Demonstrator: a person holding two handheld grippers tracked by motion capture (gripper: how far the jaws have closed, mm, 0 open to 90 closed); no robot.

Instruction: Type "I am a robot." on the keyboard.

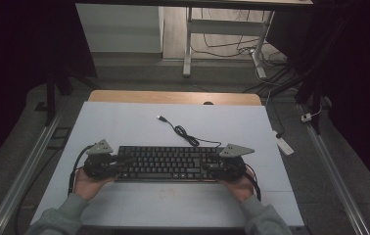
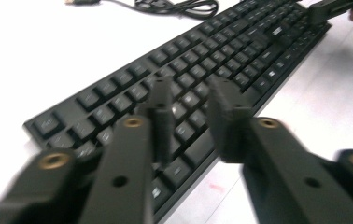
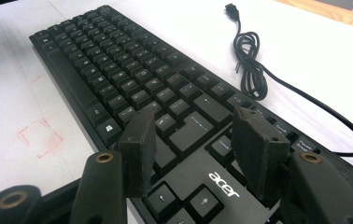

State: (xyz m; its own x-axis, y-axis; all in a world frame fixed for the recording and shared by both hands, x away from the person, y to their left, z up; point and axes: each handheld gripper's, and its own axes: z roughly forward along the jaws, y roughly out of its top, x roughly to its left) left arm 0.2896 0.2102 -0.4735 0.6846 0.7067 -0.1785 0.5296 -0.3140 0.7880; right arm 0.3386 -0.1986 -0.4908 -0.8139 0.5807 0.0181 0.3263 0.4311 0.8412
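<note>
One black keyboard (image 1: 166,163), two grippers, one on each end. The keyboard lies flat near the front middle of the white table top (image 1: 124,122), long side across. Its single cable (image 1: 185,134) runs off the back edge in a loose bundle, with the USB plug (image 1: 161,118) lying free farther back.

Left gripper (image 1: 124,160) sits over the keyboard's left end — in the left gripper view its jaws stand a narrow gap apart above the keys with nothing between them, pads pressing on nothing. That view is blurred, so key legends are unreadable.

Right gripper (image 1: 207,168) is over the right end — jaws parted wider, hovering above the Enter and arrow-key area beside the "acer" logo (image 3: 222,183). No key clamped.

From the high view, both keyboard ends are hidden under the grippers and hands; whether the jaw tips touch the keys I can't tell.

A faint red square mark (image 3: 40,137) is on the table in front of the keyboard.
</note>
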